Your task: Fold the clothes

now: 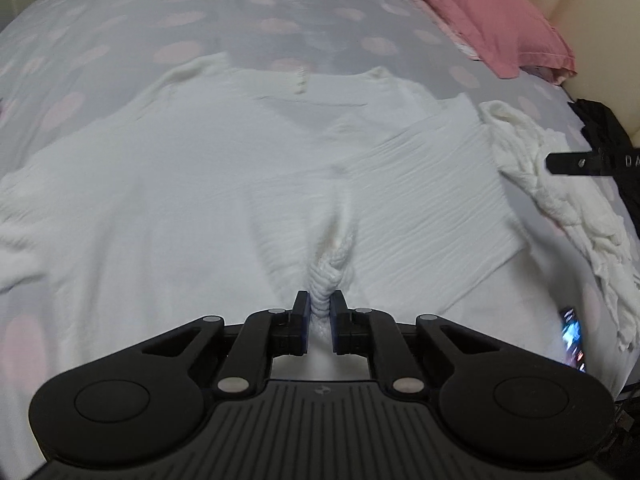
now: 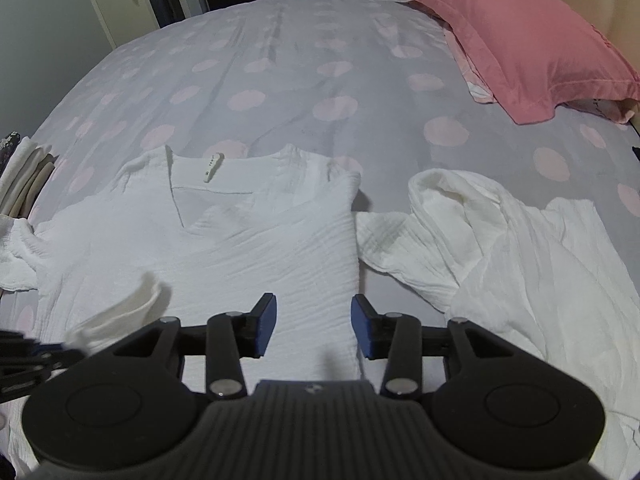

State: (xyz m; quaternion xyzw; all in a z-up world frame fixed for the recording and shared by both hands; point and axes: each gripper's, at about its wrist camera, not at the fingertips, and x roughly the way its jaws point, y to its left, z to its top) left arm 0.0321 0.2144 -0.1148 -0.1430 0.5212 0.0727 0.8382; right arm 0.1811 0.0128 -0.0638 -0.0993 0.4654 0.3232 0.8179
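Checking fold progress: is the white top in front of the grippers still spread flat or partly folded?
Partly folded. The white top has its right side turned in to a straight edge; its left side lies spread. The left gripper pinches its fabric.

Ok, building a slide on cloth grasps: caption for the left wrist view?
Left gripper pinches a bunched fold of the white top spread on the dotted bedsheet.
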